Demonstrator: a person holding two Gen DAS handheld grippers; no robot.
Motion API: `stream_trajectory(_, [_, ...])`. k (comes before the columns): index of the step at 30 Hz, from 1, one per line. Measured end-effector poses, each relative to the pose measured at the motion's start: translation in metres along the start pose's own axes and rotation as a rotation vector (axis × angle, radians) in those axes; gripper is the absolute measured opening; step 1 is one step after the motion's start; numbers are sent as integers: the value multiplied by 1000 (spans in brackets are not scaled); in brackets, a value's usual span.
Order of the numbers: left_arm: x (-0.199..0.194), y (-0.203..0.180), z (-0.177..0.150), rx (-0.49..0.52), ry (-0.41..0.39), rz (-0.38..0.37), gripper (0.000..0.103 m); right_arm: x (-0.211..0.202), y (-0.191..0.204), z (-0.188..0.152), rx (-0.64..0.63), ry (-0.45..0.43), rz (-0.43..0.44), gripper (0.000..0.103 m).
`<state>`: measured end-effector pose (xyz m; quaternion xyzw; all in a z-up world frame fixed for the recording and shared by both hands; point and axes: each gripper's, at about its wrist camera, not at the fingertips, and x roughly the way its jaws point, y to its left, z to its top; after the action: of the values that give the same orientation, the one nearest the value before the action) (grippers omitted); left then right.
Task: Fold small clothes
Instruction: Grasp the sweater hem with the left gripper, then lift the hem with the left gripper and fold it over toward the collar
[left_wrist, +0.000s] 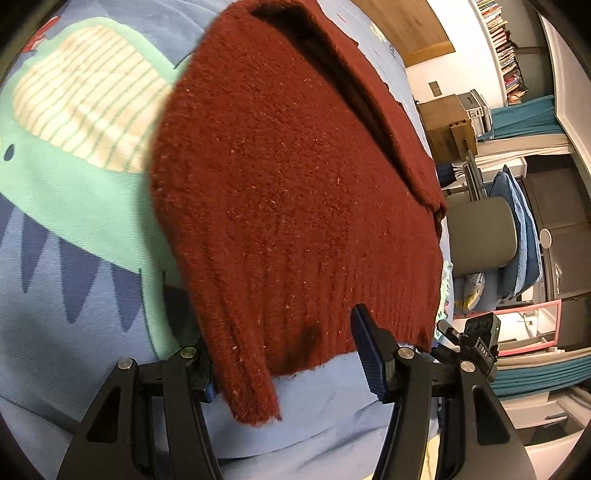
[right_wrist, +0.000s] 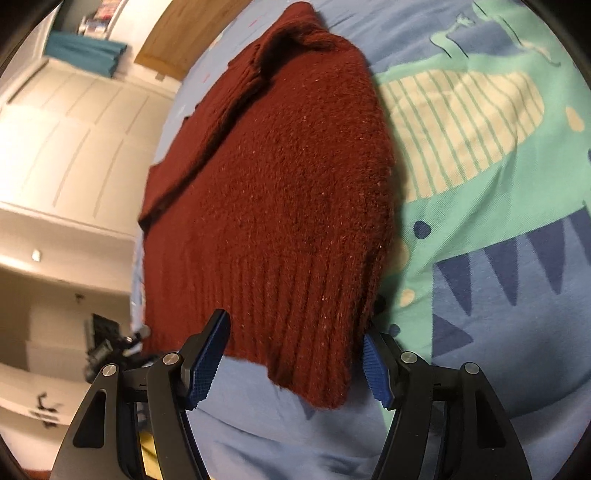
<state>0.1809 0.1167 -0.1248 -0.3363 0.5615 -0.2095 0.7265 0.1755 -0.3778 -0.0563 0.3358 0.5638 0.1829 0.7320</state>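
Blue dinosaur-print bedsheet (left_wrist: 66, 221); bookshelf (left_wrist: 502, 40); grey chair (left_wrist: 480, 232); white wardrobe doors (right_wrist: 74, 136).

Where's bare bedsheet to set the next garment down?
Free: the blue dinosaur-print bedsheet beside the dark red knitted sweater, and the plain strip below its hem. Crowded: the hem, flanked by both open hand-held grippers.

A dark red sweater (right_wrist: 273, 206) was laid on a blue bedsheet (right_wrist: 480, 332) printed with a green dinosaur. Its ribbed hem hung between the wide-spread fingers of the right gripper (right_wrist: 291, 365), and a sleeve was folded over along the left side.
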Motion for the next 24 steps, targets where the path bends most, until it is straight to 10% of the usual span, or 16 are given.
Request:
stream_trajectory(15, [2,-1,-18,-49,-55,56,14,0,2,-2,24,-10,11,23])
stream_trajectory(24, [-3,-2,-26,-32,-92,85,6,-7,12,-5,-19,-65,36,18])
